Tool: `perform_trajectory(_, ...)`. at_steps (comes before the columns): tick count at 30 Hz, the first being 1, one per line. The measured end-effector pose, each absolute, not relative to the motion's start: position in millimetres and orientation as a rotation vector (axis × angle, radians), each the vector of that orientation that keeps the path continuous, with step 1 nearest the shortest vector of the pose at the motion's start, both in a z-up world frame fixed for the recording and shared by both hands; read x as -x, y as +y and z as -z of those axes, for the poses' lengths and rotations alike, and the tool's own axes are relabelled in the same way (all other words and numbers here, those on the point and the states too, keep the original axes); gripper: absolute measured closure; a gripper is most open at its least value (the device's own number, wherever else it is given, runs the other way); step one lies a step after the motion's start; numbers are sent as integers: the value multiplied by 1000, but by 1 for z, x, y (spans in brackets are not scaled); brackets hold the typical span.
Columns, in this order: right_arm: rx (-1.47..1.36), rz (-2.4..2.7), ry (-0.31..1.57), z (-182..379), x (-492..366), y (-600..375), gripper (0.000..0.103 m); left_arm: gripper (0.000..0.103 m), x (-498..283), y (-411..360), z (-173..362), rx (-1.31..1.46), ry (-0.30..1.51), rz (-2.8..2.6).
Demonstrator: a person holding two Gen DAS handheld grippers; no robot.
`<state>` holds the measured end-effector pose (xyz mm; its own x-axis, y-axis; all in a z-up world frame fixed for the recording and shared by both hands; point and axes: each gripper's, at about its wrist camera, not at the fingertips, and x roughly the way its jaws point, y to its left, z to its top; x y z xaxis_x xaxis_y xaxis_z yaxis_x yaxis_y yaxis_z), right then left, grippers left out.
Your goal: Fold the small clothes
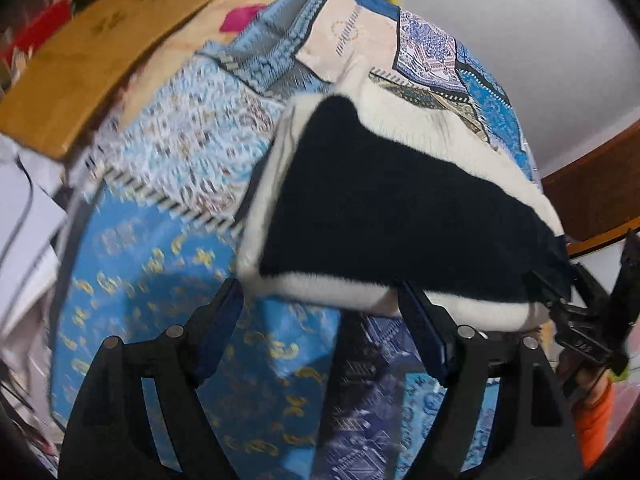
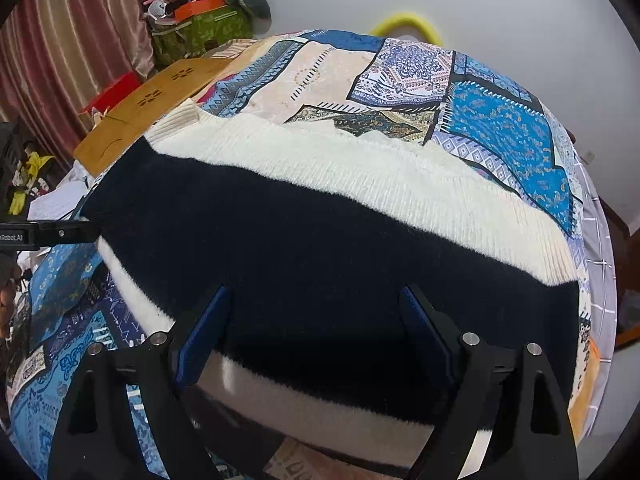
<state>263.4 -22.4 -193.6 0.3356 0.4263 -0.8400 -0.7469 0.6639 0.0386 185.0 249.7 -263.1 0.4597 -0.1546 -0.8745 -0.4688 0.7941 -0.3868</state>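
Sweater: black-and-white striped knit (image 2: 320, 248), fuzzy, spread flat across the patterned blue bedspread (image 2: 512, 136); a ribbed cuff or hem pokes out at its far left corner.

Fold state: looks like an early or middle stage to me. The piece lies as a broad band with white along the far and near edges and black between. I cannot tell how many layers it already has.

Right gripper (image 2: 316, 292): jaws spread wide, hovering low over the near part of the sweater, blue pads to either side of the black stripe, gripping nothing.

Left gripper (image 1: 320, 284): jaws also spread, empty, sitting at the sweater's left end. Its right finger is at or just under the white edge; I cannot tell whether it touches. That view is blurred.

Hands: the two tools stand at opposite ends of the garment, both pointed across the bed. An orange sleeve (image 1: 596, 420) shows behind the right tool.

Next move: my guess is each gripper needs to drop onto a near corner, pinch the white edge, and carry it over together so the layers stay square.

Surroundings: wooden board (image 2: 160, 108) beyond the bedspread, cluttered green box (image 2: 200, 32) and striped curtain (image 2: 72, 52) behind.
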Motion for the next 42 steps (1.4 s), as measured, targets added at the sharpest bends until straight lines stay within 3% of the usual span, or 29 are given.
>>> perform_trajectory(7,377,-792,959,195,-262,-30,19,22,-189,242,277,905,1084,-95)
perform_trajectory(20,364,-795,966,196,-263,-35,17,22,-234,246,272,974,971,-156)
perform_trajectory(21,361,-795,965,196,-263,-35,17,24,-239,247,271,958,968,-171)
perform_trajectory(23,357,-792,967,197,-263,-35,17,46,-248,247,271,914,977,-217)
perform_trajectory(25,355,-789,969,196,-263,-36,17,58,-257,246,269,867,979,-240)
perform_trajectory(29,351,-785,974,194,-263,-40,17,76,-265,244,259,775,941,-263)
perform_trajectory(42,336,-748,942,178,-270,-69,17,81,-269,254,174,608,793,-329)
